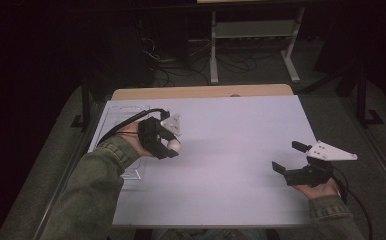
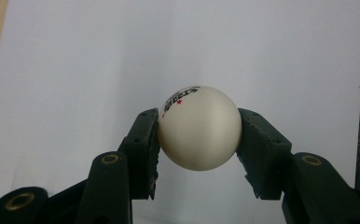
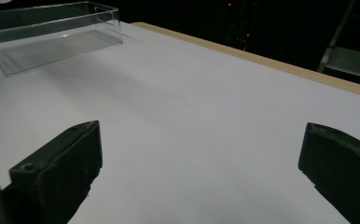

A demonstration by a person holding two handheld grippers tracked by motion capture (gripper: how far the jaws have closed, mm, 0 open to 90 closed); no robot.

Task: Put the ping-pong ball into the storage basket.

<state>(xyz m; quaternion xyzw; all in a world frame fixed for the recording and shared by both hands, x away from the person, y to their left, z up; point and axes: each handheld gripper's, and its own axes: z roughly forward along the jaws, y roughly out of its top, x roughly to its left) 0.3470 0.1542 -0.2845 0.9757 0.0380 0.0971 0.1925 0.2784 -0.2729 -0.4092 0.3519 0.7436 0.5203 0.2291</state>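
Two black jaws of the left gripper (image 2: pixel 199 140) pinch a white ping-pong ball (image 2: pixel 199 127) at its widest part, so it cannot roll free, and hold it above the white table (image 1: pixel 231 150) near the clear plastic tray (image 3: pixel 52 35), probably its destination. Well apart, the right gripper (image 1: pixel 288 157) waits with jaws spread wide, holding nothing.

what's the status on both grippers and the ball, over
Left gripper shut on white ball, held above the table. Right gripper open, empty. Clear tray at table's left; nothing blocking.
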